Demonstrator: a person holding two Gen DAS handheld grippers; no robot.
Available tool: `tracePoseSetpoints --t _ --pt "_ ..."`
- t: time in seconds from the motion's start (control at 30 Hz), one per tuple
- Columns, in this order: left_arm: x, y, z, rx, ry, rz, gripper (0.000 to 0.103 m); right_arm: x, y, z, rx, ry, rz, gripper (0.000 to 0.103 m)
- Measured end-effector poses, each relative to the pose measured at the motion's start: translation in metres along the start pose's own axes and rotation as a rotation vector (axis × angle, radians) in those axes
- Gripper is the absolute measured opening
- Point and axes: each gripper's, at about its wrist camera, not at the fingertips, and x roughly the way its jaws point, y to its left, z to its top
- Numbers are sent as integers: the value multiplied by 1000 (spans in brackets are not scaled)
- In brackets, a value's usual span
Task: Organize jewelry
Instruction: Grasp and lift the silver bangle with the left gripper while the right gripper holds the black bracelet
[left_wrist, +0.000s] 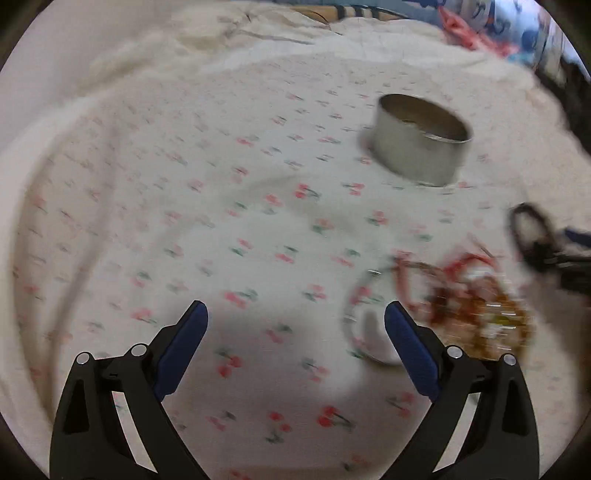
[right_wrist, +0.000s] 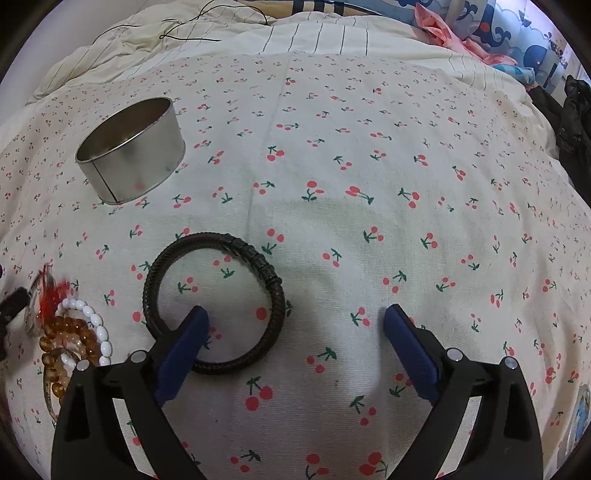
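Note:
A round silver tin (right_wrist: 133, 151) stands open-topped on the cherry-print cloth (right_wrist: 369, 166), at far left in the right wrist view. A black ribbed bracelet (right_wrist: 273, 280) lies flat on the cloth. My right gripper (right_wrist: 295, 325) is open, its left fingertip over the inside of the ring and not pressing it. A pile of amber, white and red bead jewelry (right_wrist: 70, 332) lies at the left edge. In the blurred left wrist view my left gripper (left_wrist: 295, 325) is open with nothing in it, the bead pile (left_wrist: 469, 302) just right of it and the tin (left_wrist: 421, 138) beyond.
Striped cream bedding (right_wrist: 317, 37) is bunched at the back with a thin black cord (right_wrist: 184, 26) on it. A blue-patterned pillow (right_wrist: 517, 33) and dark clothing (right_wrist: 569, 122) lie at the far right. The cloth is soft and creased.

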Motion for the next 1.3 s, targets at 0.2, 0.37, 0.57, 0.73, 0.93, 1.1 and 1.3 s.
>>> tracePoseSetpoints --t 0.2,0.37,0.57,0.73,0.93,1.1,1.3 --pt "16 20 14 -125 68 -133 93 1 0 0 2 1 -5 94" --pt "33 -3 11 7 84 -29 75 2 0 -1 1 0 -6 95" --pt "18 -9 11 31 78 -88 3 3 0 0 0 0 -8 95" --pt "-5 7 12 -57 36 -228 3 4 1 -1 -1 -2 -12 95" --pt "-16 15 18 -84 3 -261 3 4 0 -1 -2 1 -3 95" --pt "-9 27 33 -131 -8 -307 4 -2 -1 -2 -22 -1 34 95" --pt "-2 21 57 -122 -37 -325 5 -6 2 -1 -43 -17 55 81"
